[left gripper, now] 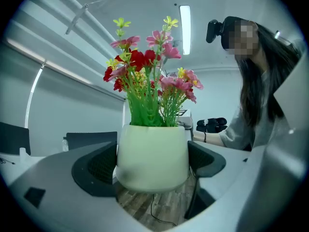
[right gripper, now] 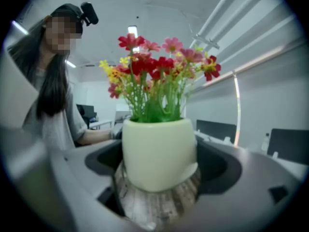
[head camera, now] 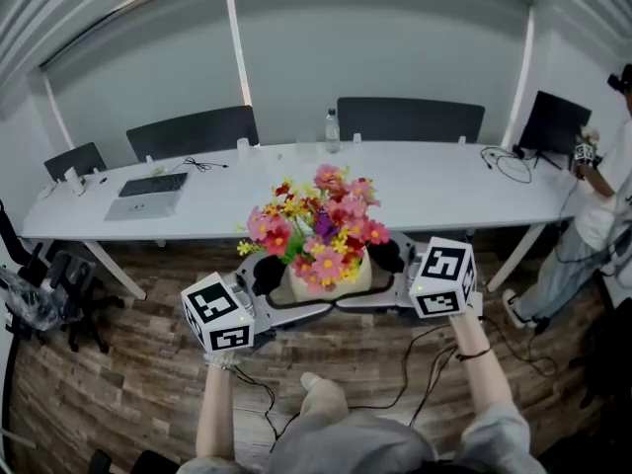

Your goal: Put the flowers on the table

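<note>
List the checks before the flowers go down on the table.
1. Fingers of left gripper against both sides of the pot: ok.
2. Fingers of right gripper against the pot likewise: ok.
3. Pot upright: ok.
4. Bare stretch of table straight ahead: ok; laptop lies off to the left.
5. Pot base higher than the tabletop: cannot tell.

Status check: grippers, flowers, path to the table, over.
Left gripper and right gripper clamped on flower pot. Pot airborne over floor, short of table. Nothing seen blocking the way.
</note>
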Motion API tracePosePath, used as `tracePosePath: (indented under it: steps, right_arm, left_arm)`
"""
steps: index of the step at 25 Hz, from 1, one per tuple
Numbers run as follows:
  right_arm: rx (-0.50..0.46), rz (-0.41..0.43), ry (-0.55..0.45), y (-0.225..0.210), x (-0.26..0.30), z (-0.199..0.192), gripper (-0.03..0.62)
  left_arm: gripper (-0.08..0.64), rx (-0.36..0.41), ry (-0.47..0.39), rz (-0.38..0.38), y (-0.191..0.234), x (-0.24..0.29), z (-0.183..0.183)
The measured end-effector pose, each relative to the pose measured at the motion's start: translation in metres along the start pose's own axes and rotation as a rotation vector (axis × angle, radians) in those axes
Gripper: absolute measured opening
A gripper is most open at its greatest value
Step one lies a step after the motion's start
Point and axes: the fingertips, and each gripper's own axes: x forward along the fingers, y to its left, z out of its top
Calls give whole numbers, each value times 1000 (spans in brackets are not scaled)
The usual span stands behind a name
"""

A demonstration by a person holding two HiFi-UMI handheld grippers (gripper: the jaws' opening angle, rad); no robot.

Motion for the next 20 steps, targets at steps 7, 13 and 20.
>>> tracePosePath:
  steps: [7,13,20]
  right_arm:
    - [19,0,-2,-1,1,-7,465]
    - [6,2,6,-15,0,-18,465]
    - [13,-30,11,-82,0,-21,465]
  left_arm:
    - [448,-10,25,-4,1,1,-7]
    - [448,-14,28,-4,11,10,-19]
    - [448,-3,36,-39,70,44,-20]
